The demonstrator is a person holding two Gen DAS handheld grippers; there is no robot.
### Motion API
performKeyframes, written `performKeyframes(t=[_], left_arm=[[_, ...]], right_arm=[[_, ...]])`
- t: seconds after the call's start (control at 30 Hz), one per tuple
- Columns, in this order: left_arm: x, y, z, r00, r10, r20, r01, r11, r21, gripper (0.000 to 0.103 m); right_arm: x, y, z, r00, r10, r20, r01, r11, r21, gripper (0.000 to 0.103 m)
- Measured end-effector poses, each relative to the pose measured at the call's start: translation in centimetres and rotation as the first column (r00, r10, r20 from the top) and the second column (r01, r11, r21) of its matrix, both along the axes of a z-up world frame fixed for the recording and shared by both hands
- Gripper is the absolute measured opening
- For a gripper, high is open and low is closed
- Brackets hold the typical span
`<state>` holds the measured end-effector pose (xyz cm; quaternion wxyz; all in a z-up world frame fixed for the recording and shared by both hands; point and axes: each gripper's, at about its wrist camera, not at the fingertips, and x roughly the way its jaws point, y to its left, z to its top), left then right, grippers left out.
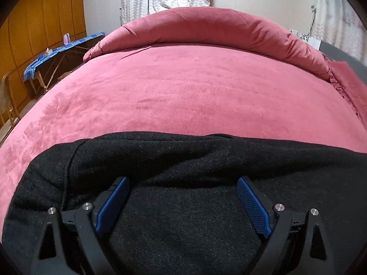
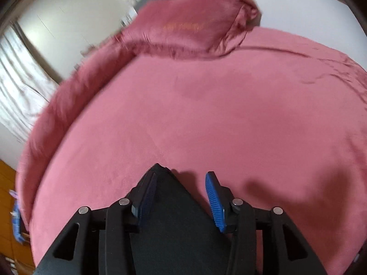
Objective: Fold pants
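We see both jaws wide open: left gripper [image 1: 183,190] and right gripper [image 2: 181,185] over black pants [image 1: 183,160] on bed [image 1: 183,80], holding nothing.

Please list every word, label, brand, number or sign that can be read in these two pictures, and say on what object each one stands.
No text can be read in either view.
Pillow: a short line of gold marks, too blurred to read.
White box behind the bed: a dark pattern, too small to tell if it is text.
Pants, blanket, left gripper, right gripper: no text visible.
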<state>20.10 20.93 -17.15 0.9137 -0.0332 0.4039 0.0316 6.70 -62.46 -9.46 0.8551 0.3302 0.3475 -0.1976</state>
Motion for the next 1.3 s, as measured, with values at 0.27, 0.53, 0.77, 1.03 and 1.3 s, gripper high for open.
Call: performKeyframes(t=[0.27, 0.53, 0.77, 1.03, 1.3], left_arm=[[-2.3, -1.7, 1.8, 0.998, 0.060, 0.005, -0.060, 0.998, 0.004, 0.095], [-5.7, -6.6, 2.7, 0.999, -0.040, -0.014, 0.040, 0.998, -0.047, 0.098], [-4.0, -8.0, 1.1, 0.997, 0.009, -0.071, -0.007, 0.999, 0.032, 0.103], [-2.5, -7.2, 0.8, 0.995, 0.009, -0.101, -0.005, 0.999, 0.039, 0.103], [-3.5, -7.0, 1.1, 0.996, 0.002, -0.085, 0.001, 1.000, 0.030, 0.103]], right_arm=[[-15.5, -0.1, -2.0, 0.989, -0.001, 0.146, -0.045, 0.949, 0.313, 0.046], [-16.5, 2.4, -9.4, 0.948, -0.216, 0.235, 0.003, 0.741, 0.672, 0.042], [-13.9, 1.8, -12.9, 0.865, -0.455, 0.212, 0.090, 0.556, 0.826, 0.023], [-12.2, 2.6, 1.5, 0.959, -0.137, 0.248, 0.093, 0.979, 0.183, 0.014], [-16.7, 0.3, -8.3, 0.895, -0.422, 0.141, 0.260, 0.753, 0.605, 0.043]])
